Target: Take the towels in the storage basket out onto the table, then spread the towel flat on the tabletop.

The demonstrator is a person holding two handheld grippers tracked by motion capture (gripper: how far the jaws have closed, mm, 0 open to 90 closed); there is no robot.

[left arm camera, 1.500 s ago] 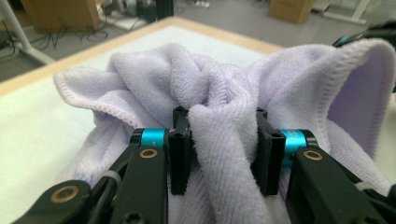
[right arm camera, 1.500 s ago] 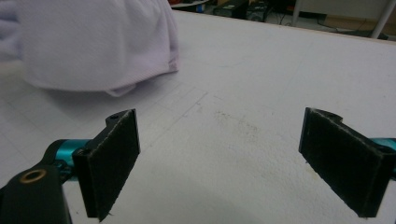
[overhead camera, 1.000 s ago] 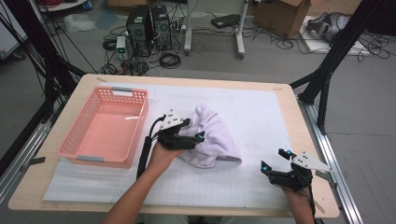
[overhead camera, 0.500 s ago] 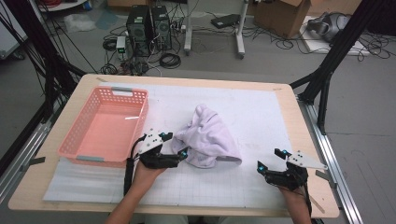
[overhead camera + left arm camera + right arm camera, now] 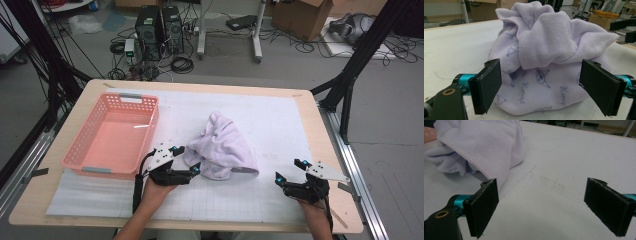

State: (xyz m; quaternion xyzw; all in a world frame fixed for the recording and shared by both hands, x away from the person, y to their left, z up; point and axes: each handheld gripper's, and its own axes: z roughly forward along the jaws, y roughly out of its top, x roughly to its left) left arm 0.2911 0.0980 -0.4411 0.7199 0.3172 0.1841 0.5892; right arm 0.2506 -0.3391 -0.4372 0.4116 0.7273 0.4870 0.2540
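A crumpled lavender towel (image 5: 223,145) printed with small cartoon figures lies heaped in the middle of the white mat. My left gripper (image 5: 187,160) stands open at the towel's left edge, jaws wide apart and holding nothing. In the left gripper view the towel (image 5: 549,57) bulges just beyond the two pads (image 5: 487,87). Near the table's front right my right gripper (image 5: 291,170) is open over bare mat, well clear of the cloth. The right gripper view has the towel (image 5: 481,147) at upper left, beyond the left pad (image 5: 484,206).
A pink plastic basket (image 5: 75,160) sits with nothing in it at the left of the table. The wooden table edge (image 5: 335,150) runs close to my right gripper. Black frame posts, cables and computer towers stand on the floor beyond.
My left gripper let go of the towel and drew back toward the front left, now open beside it. The towel settled into a heap. My right gripper shifted slightly.
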